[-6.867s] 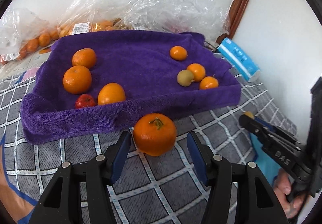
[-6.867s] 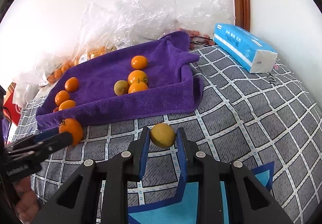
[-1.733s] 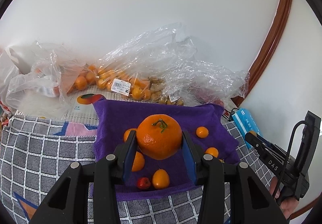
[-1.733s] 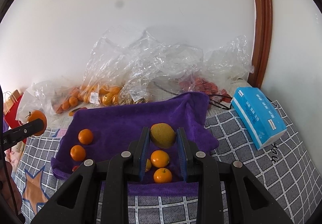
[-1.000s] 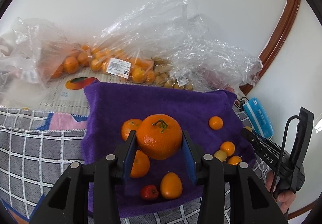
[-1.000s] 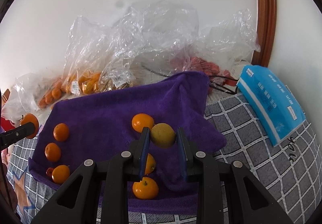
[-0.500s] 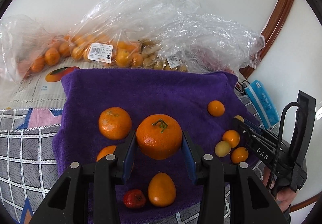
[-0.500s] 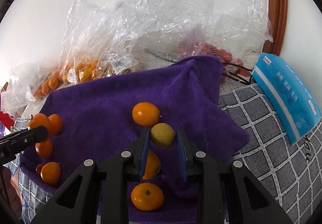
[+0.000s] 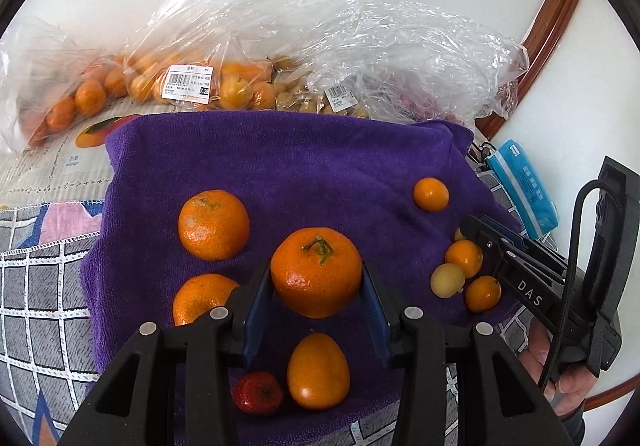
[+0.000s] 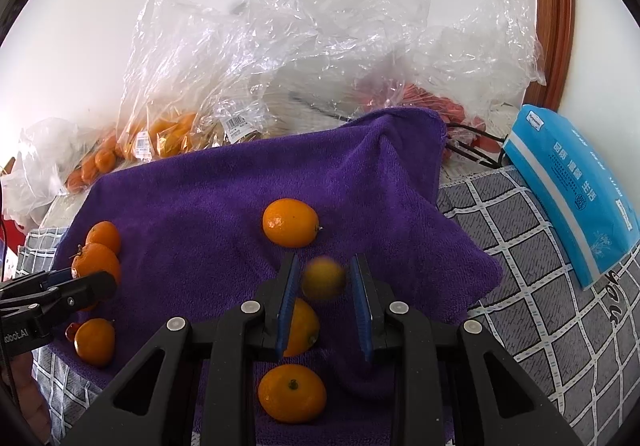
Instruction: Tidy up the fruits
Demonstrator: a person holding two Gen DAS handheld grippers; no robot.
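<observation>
Left tool is what I look along first: its two blue pads press on both sides of a big orange with a green stem, so it is closed on this fruit and carries it above the purple towel. Below it on the towel I see an oval orange fruit and a small red fruit, which touch each other. To the left of the held orange lie two more oranges, one further back and one nearer, partly hidden by the tool's finger.

On the right wrist camera, my right tool has its pads spread, with a visible gap on each side of a small yellow-green fruit. This fruit is blurred and sits between the pads without touching them; I cannot tell if it rests on the towel or is in the air. Just behind it lies one small orange. Under the tool are two other small oranges, one half hidden by the left pad and one nearer to the camera.

At the right edge of the towel a blue tissue pack lies on the checked cover. Behind the towel, clear plastic bags with more fruit stand along the wall.
</observation>
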